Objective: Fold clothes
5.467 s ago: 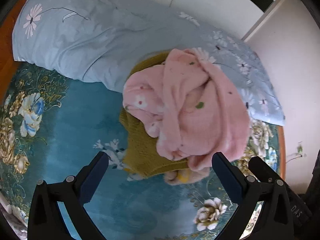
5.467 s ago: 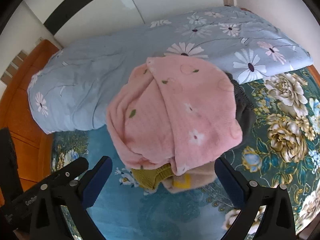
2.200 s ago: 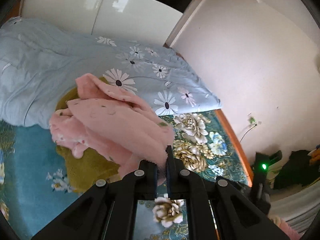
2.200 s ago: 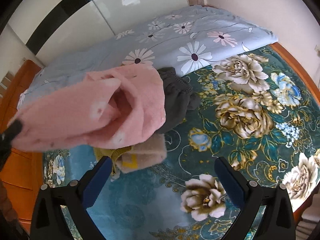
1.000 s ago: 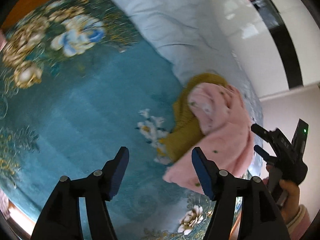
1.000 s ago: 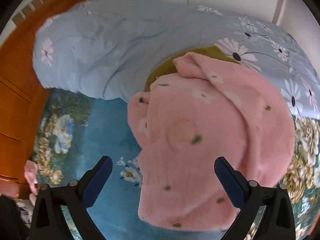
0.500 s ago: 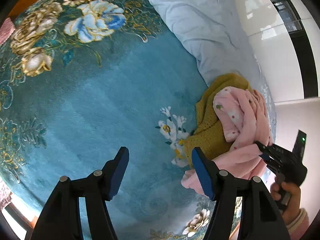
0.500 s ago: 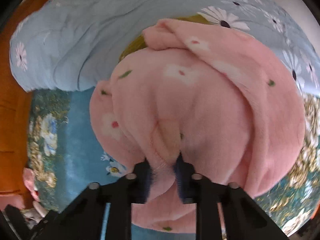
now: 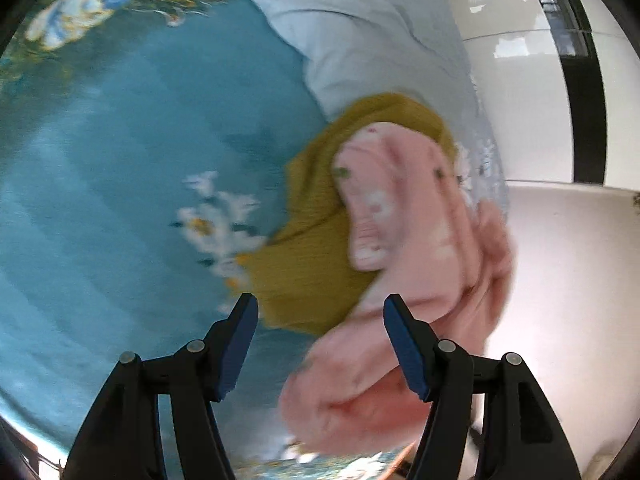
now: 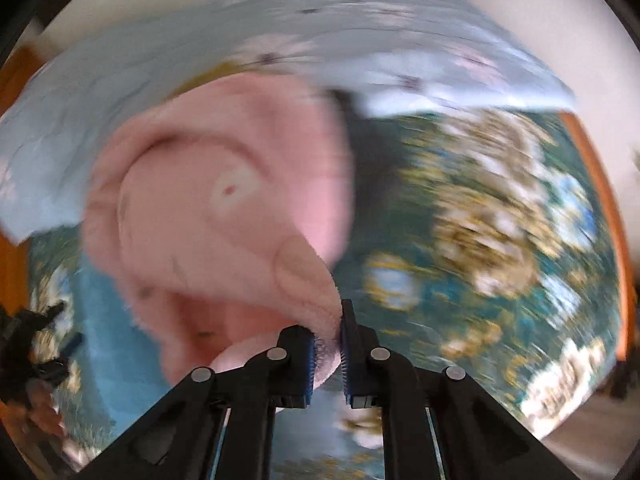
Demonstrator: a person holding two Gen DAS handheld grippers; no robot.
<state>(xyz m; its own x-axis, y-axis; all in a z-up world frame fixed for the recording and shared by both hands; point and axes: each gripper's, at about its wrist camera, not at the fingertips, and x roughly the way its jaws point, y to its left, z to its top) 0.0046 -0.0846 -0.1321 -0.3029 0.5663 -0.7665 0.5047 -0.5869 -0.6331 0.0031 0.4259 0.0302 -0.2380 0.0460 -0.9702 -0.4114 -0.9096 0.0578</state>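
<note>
Two garments show clearly: one fuzzy pink top [image 10: 224,208] with small flower prints and one mustard knit [image 9: 316,264] under it, both on the bed's teal floral sheet [image 9: 100,200]. The right gripper [image 10: 329,344] has its jaws clamped on the pink top's edge, the bulk bunched ahead and left of them. The left gripper [image 9: 320,344] has its jaws spread, holding nothing, the knit just ahead. A pale blue daisy quilt [image 9: 360,28] lies beyond. Motion blur hides finer detail.

Both wrist views look down along their jaws, close above the bed [image 9: 100,160], sharing the pink garment [image 9: 420,240] and pale quilt [image 10: 400,40].
</note>
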